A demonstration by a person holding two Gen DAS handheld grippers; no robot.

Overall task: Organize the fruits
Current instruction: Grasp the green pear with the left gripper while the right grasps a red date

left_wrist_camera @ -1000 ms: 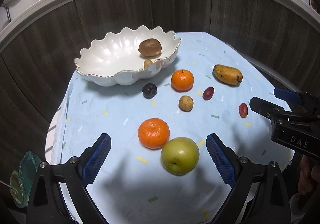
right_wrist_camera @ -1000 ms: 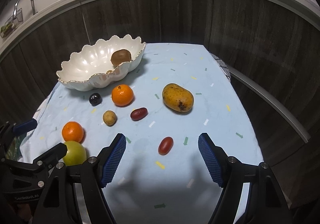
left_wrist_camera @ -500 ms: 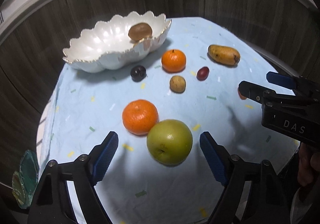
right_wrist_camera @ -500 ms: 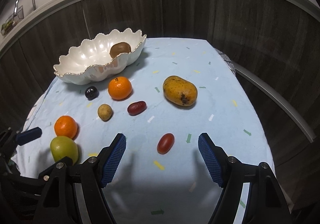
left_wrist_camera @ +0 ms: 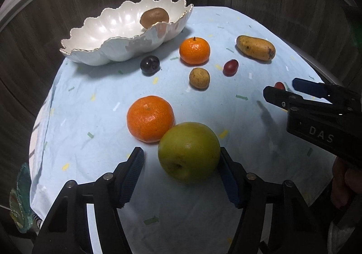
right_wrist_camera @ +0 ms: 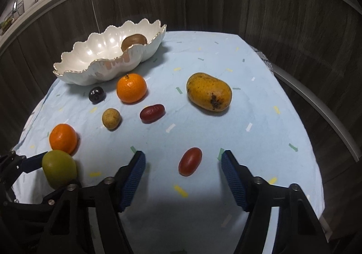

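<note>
A green apple (left_wrist_camera: pixel 189 152) lies on the light blue cloth between the fingers of my left gripper (left_wrist_camera: pixel 181 156). Its jaws are closing; the right pad (left_wrist_camera: pixel 228 177) is at the apple's side and the left pad (left_wrist_camera: pixel 133 174) stands a gap away. A small red oval fruit (right_wrist_camera: pixel 190 161) lies between the fingers of my right gripper (right_wrist_camera: pixel 182 154). These jaws are closing too, with wide gaps on both sides. A white scalloped bowl (left_wrist_camera: pixel 101 34) at the far left holds a kiwi (left_wrist_camera: pixel 154 17).
Loose on the cloth (left_wrist_camera: pixel 90 106) are two mandarins (left_wrist_camera: pixel 150 118) (left_wrist_camera: pixel 194 50), a dark plum (left_wrist_camera: pixel 150 64), a small tan fruit (left_wrist_camera: pixel 199 77), a red date (left_wrist_camera: pixel 230 67) and a mango (left_wrist_camera: pixel 255 47). Dark wood panels ring the table. A hand (left_wrist_camera: pixel 346 177) shows at the right.
Both grippers have sunk toward the table. The left jaws have narrowed around the green apple, and the right jaws have narrowed around the small red fruit. No fruit has moved.
</note>
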